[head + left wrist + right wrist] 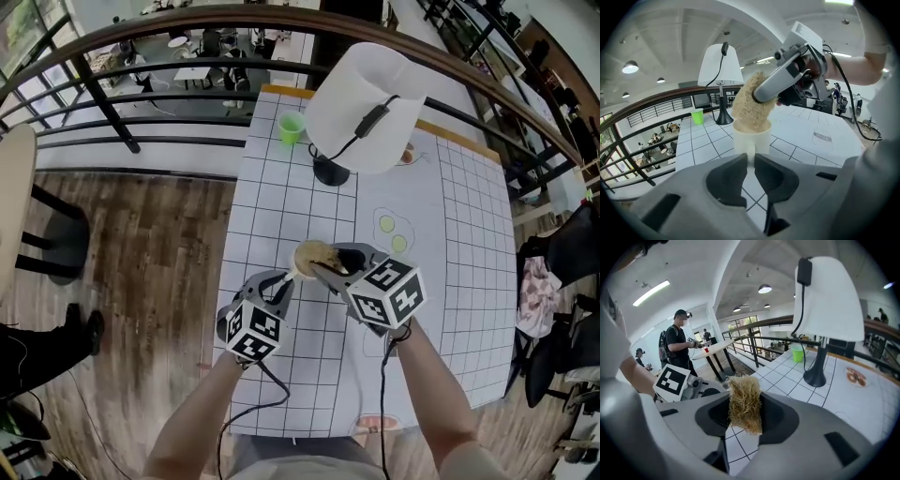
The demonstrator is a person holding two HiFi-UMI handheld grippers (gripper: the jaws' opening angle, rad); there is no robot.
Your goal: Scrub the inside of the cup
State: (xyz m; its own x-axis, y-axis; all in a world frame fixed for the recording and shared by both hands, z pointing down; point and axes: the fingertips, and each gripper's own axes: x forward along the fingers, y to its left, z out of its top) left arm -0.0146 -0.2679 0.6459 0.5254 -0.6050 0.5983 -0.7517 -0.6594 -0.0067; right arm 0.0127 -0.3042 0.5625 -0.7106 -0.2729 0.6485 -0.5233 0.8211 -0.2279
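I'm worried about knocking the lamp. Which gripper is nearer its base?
Right. The right gripper, clamping the scrubber, sits almost straight below the lamp base in the head view; the left gripper, gripping the cup, is lower and further left.

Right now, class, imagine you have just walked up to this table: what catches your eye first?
Near the middle of the gridded table, the right tongs hold a straw-coloured scrubber at the mouth of a white cup, which the left tongs grip. Toward the far edge stands a lamp with a big white shade, and a bright green cup sits just to its left in the head view.
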